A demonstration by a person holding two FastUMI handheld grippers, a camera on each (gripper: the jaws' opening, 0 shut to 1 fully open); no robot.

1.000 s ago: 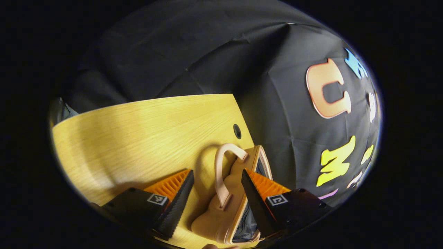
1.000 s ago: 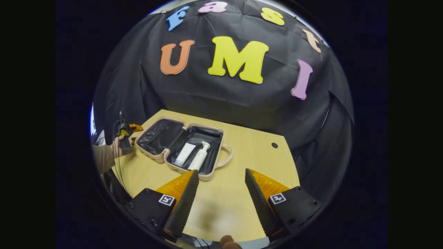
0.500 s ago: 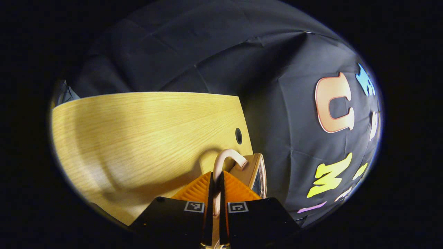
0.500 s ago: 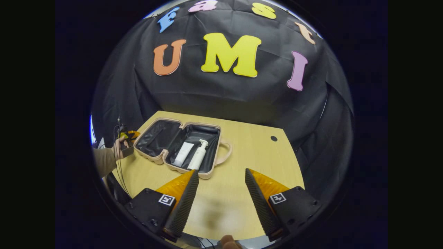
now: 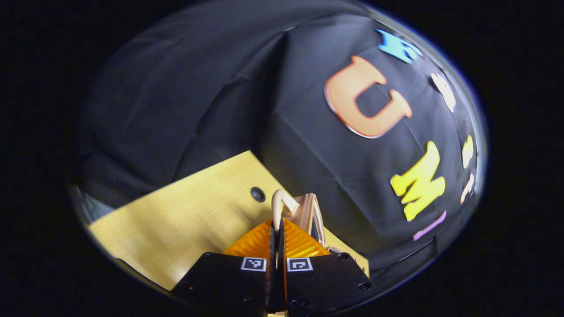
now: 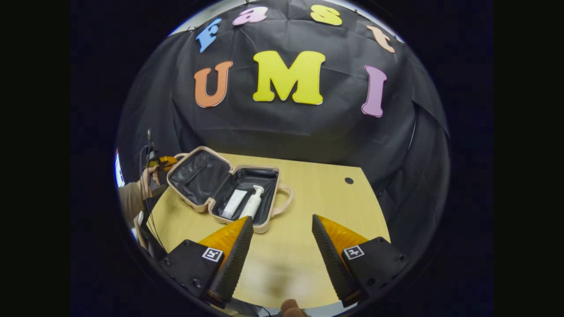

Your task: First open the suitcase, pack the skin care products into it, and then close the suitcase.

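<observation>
The closing step was in hand. The left gripper (image 5: 276,229) was clenched on the handle (image 5: 279,205) of the suitcase's lid (image 6: 197,176), which stood tilted up off the table (image 6: 317,193) — partway toward shut. The suitcase (image 6: 264,226) sat at about ten o'clock from the right gripper (image 6: 278,229), with a tube (image 6: 233,203) and a pump bottle (image 6: 251,204) lying in its base half. The right gripper hung released, well apart. Next, I judge, the lid must swing over onto the base — evenly, rims meeting.
</observation>
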